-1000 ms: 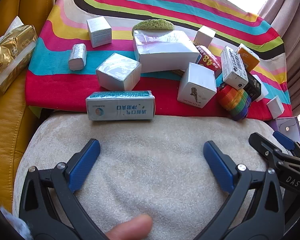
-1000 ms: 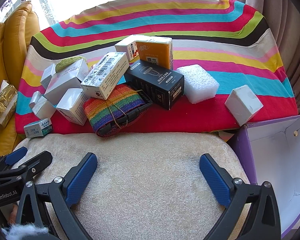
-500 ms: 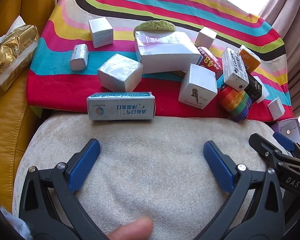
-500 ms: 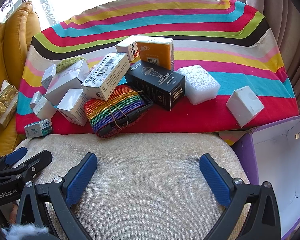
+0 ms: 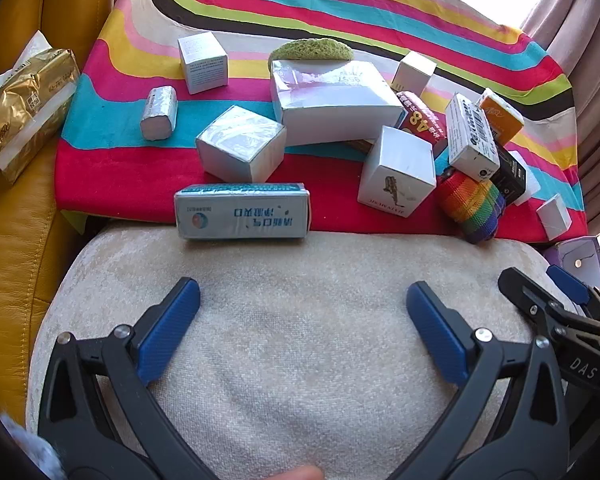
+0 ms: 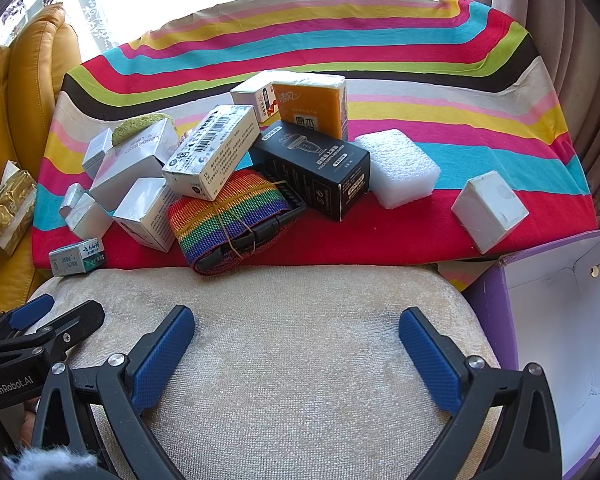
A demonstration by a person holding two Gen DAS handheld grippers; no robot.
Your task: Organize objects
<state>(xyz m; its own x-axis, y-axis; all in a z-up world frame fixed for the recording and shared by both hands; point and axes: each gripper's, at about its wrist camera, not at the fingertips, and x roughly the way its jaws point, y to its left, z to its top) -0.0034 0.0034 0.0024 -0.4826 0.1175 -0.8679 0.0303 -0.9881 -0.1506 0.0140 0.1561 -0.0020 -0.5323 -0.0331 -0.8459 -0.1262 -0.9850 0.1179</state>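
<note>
Several small boxes lie scattered on a rainbow-striped cloth. Nearest my left gripper is a long teal-and-white box at the cloth's front edge; behind it stand a silver cube, a large silver box and a white cube. My right gripper faces a rolled rainbow strap, a black box, an orange pack, a white foam block and a white cube. Both grippers hover open and empty over a beige cushion.
An open purple box with a white inside stands at the right of the cushion. A gold foil packet lies on the yellow leather seat at the left. Curtains hang at the right. A fingertip shows at the bottom edge.
Both views have shifted slightly: the objects sit a little lower and nearer in frame. Nothing was picked up or moved; both grippers stay open.
</note>
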